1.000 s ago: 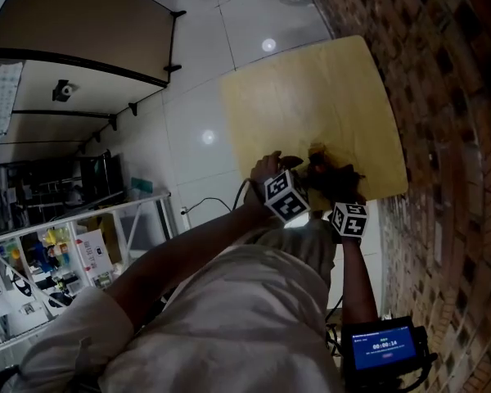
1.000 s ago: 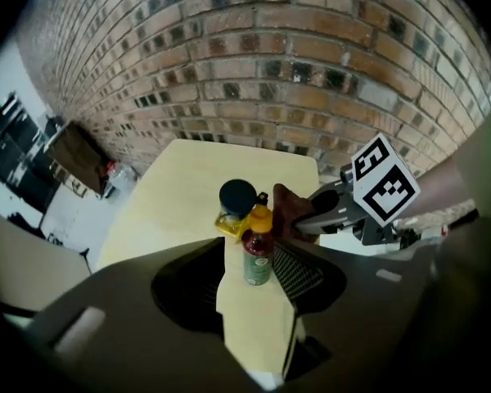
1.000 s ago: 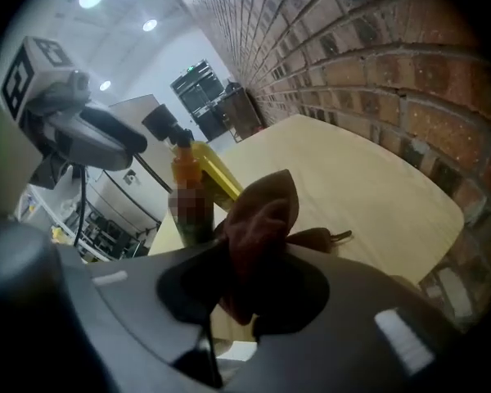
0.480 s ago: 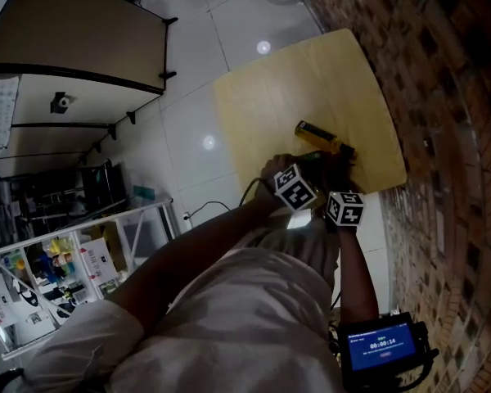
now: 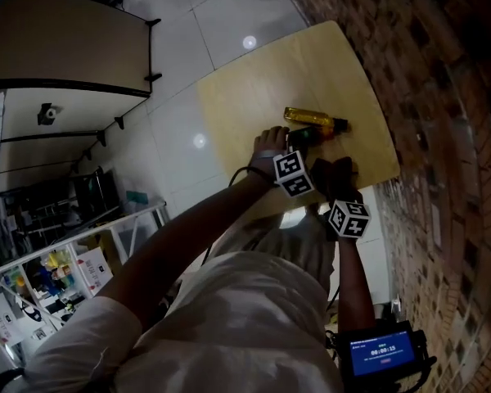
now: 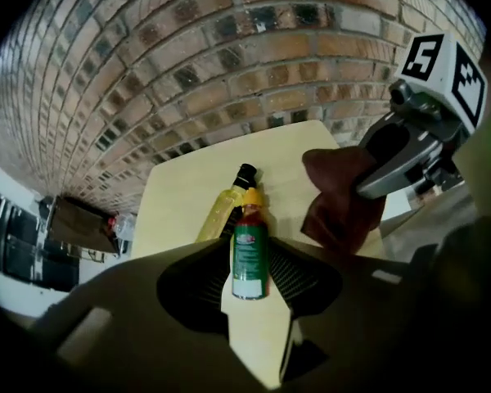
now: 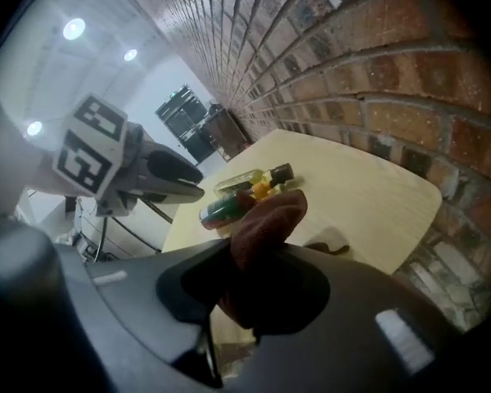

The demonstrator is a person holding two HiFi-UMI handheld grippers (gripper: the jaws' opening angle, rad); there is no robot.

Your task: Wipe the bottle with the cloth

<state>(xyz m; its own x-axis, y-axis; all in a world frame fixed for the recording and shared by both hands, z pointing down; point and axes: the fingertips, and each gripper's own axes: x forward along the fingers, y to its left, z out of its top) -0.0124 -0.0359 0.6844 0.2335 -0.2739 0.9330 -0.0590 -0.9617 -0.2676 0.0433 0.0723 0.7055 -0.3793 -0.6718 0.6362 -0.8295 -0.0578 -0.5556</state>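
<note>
A brick wall [image 5: 442, 97] runs along a pale wooden table [image 5: 245, 105]. Near its wall-side edge, a green-labelled bottle [image 6: 250, 256] lies against a yellow bottle [image 6: 217, 211]. The left gripper [image 6: 250, 270] has just been closing, and its jaws now clasp the green-labelled bottle. The right gripper [image 7: 250, 277] pinches a brown cloth [image 7: 266, 219] just beside them.

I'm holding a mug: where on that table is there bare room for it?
The far half of the wooden table, beyond the yellow bottle, is bare, as is the strip along the brick wall. The near edge is crowded: the left gripper, jaws just closing on the green-labelled bottle, and the right gripper with the brown cloth.
</note>
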